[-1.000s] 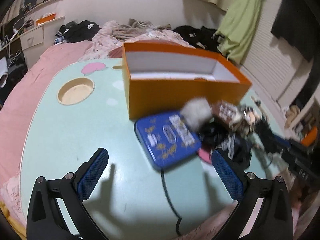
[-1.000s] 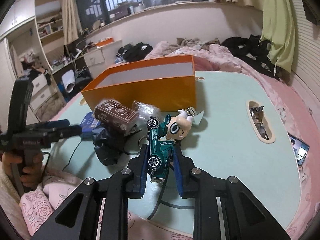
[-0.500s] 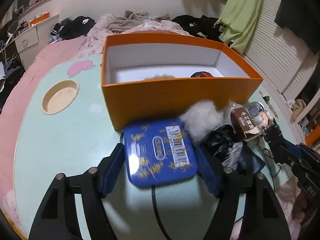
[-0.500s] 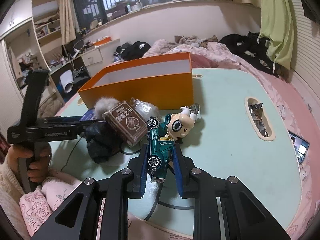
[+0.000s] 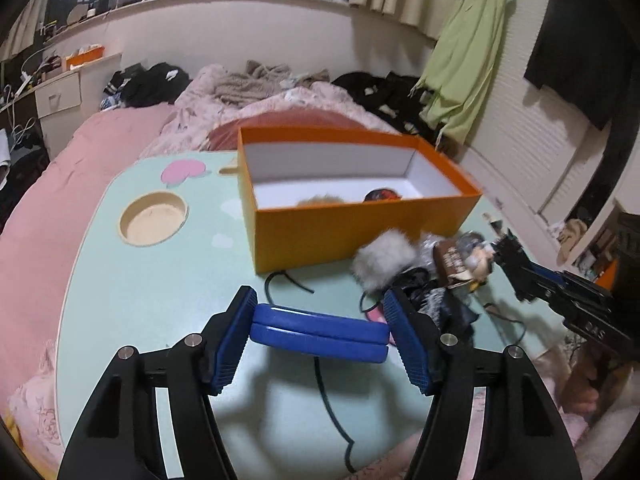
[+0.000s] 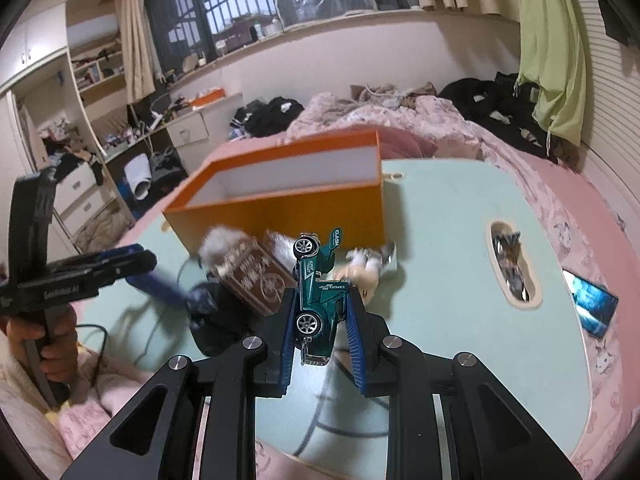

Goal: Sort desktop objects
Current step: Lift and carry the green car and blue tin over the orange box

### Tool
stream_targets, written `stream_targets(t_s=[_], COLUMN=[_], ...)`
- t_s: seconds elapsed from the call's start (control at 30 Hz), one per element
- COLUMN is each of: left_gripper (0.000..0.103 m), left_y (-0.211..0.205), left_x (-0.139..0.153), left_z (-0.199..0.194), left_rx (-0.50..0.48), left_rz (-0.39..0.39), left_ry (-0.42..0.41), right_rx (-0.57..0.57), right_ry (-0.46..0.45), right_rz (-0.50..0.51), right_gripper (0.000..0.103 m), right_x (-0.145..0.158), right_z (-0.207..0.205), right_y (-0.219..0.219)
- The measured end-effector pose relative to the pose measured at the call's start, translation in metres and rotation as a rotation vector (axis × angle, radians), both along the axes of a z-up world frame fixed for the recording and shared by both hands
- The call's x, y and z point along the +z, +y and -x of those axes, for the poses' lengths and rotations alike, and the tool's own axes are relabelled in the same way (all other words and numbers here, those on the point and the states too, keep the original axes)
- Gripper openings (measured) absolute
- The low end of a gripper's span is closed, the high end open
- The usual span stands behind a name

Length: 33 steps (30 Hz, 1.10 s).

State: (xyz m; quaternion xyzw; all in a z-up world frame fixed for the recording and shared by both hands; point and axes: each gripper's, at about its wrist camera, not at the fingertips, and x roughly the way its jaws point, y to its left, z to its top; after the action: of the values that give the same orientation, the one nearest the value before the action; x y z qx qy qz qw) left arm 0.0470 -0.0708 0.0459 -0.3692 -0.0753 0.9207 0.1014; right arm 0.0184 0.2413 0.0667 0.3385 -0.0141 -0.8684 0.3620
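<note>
Black two-finger grippers (image 5: 320,336) (image 6: 320,312) with ribbed blue pads (image 5: 234,340), silver screws, white lettering on one handle; fluffy pale sleeve at eight o'clock.

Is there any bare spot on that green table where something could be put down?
Yes. The table is bare between the round recess and the orange box, and in the right wrist view between the box and the oval recess. It is crowded in front of the box, around the fluffy ball and card box.
</note>
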Motion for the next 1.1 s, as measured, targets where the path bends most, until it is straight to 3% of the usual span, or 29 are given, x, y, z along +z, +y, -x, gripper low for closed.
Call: stream_targets(t_s=[0.07,0.1,0.13,0.17,0.23,0.33,0.4,0.47,0.5,0.57,0.7,0.83,0.97,1.03,1.1], left_gripper=[0.065,0.059,0.033,0.027,0.027,0.028,0.037,0.073,0.076,0.076,0.077,0.079,0.086,0.085,0.067], left_y=[0.0,0.001,0.002,0.003,0.005,0.01,0.008,-0.002,-0.008,-0.015,-0.016,-0.012,0.007,0.008,0.004], left_x=[0.003,0.005,0.007,0.009,0.017,0.025,0.024,0.019,0.014,0.003,-0.026,-0.03,-0.048,-0.05,-0.049], left_z=[0.0,0.002,0.003,0.007,0.015,0.028,0.031,0.027,0.021,0.007,-0.01,-0.008,0.005,0.006,0.005], left_rx=[-0.008,-0.014,-0.022,-0.033,-0.046,-0.045,-0.038,-0.032,-0.025,-0.013,0.045,0.073,0.013,-0.034,-0.044], left_rz=[-0.009,-0.017,-0.026,-0.041,-0.06,-0.018,-0.01,-0.025,-0.024,0.014,0.224,0.21,0.283,0.244,0.224], left_ry=[0.009,0.015,0.017,0.014,0.027,0.046,0.02,-0.011,-0.024,-0.05,-0.13,-0.092,-0.127,-0.125,-0.116], right_rx=[0.008,0.012,0.017,0.023,0.032,0.043,0.049,0.058,0.063,0.07,0.075,0.075,0.075,0.073,0.069], right_ry=[0.009,0.014,0.019,0.026,0.042,0.078,0.094,0.094,0.087,0.068,0.042,0.024,0.013,0.008,0.005], right_rz=[0.013,0.019,0.028,0.036,0.046,0.048,0.049,0.056,0.058,0.06,0.066,0.065,0.068,0.069,0.071], right_gripper=[0.023,0.023,0.023,0.023,0.023,0.023,0.023,0.023,0.023,0.023,0.023,0.023,0.023,0.023,0.023], right_x=[0.006,0.009,0.012,0.017,0.025,0.038,0.041,0.042,0.04,0.035,0.026,0.021,0.019,0.019,0.018], right_z=[0.003,0.005,0.007,0.01,0.015,0.024,0.025,0.025,0.025,0.026,0.025,0.018,0.013,0.011,0.009], right_y=[-0.002,-0.004,-0.006,-0.008,-0.013,-0.023,-0.025,-0.026,-0.026,-0.025,-0.024,-0.03,-0.031,-0.03,-0.029])
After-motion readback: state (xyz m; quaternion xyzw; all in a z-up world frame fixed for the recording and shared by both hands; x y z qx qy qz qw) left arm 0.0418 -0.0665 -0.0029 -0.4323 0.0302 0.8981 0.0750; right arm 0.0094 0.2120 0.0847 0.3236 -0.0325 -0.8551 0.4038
